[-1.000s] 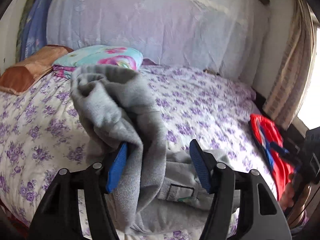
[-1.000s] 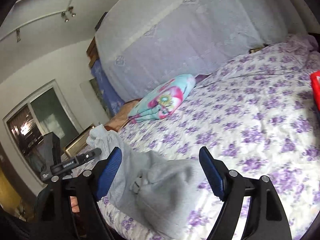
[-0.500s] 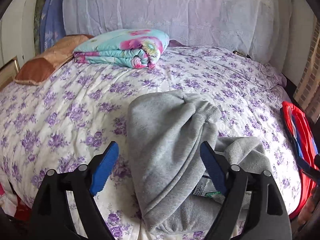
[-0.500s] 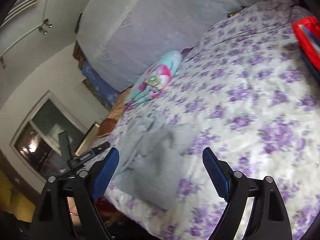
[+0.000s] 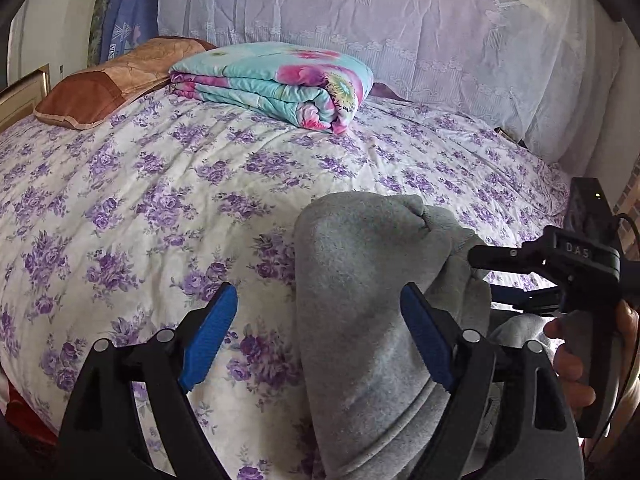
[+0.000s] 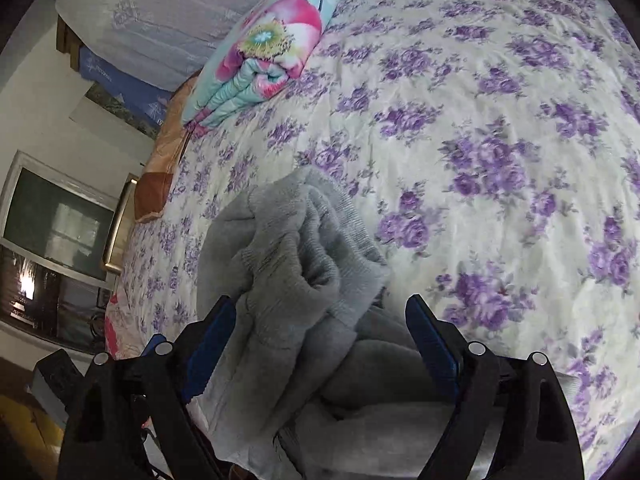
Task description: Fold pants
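The grey sweatpants (image 5: 360,300) lie bunched in a loose heap on the purple-flowered bedspread (image 5: 160,200), near the bed's front edge. My left gripper (image 5: 318,336) is open and empty; the pants lie between and under its blue fingers, closer to the right one. My right gripper (image 6: 320,344) is open too, low over the rumpled pants (image 6: 296,264), which fill the gap between its fingers without being pinched. The right gripper's body and the hand holding it show at the right of the left wrist view (image 5: 580,280).
A folded turquoise floral quilt (image 5: 276,80) and a brown pillow (image 5: 108,84) lie at the head of the bed. A lace-covered stack of bedding (image 5: 380,32) stands behind. A window (image 6: 52,220) and a framed picture are off the bed's left side.
My left gripper let go of the pants, which dropped onto the bed. My right gripper swung down and now sits low over the heap.
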Demonstrator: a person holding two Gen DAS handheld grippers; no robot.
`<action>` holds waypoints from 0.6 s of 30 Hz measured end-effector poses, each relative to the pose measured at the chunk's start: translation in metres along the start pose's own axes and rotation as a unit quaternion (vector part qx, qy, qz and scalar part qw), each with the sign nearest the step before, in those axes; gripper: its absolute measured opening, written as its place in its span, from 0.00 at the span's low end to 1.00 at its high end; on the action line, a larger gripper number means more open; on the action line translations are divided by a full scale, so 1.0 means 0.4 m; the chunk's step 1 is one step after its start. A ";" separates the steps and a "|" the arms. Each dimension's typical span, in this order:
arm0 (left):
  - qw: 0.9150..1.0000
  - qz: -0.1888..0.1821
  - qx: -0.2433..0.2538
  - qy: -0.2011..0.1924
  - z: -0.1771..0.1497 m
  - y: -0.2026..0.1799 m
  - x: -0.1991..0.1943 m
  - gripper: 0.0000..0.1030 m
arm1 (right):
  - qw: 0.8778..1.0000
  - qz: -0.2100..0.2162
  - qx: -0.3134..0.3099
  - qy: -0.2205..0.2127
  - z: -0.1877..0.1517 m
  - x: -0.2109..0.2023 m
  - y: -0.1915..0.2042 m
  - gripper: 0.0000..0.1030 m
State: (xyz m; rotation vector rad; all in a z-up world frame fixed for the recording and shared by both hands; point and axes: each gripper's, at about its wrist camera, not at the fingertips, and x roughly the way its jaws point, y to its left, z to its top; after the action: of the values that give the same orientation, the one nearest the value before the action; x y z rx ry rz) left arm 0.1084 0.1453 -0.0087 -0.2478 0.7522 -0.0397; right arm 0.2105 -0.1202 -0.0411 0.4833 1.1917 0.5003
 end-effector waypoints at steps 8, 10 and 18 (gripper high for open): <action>0.999 -0.020 -0.025 -0.008 0.003 0.044 -0.024 0.79 | 0.997 0.002 -0.071 -0.015 0.004 0.004 0.107 0.36; 0.999 -0.022 -0.025 -0.024 0.005 0.041 -0.059 0.79 | 0.994 0.022 -0.100 -0.046 -0.034 -0.079 0.166 0.35; 0.993 -0.087 0.018 -0.076 0.002 -0.081 -0.224 0.85 | 0.973 0.007 -0.102 -0.205 -0.370 -0.433 0.156 0.37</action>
State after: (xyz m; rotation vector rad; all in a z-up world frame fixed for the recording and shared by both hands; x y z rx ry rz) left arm 0.0451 0.1252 0.0598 -0.2793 0.5765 -0.1973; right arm 0.0128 -0.1614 0.0813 0.3937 0.7312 0.4999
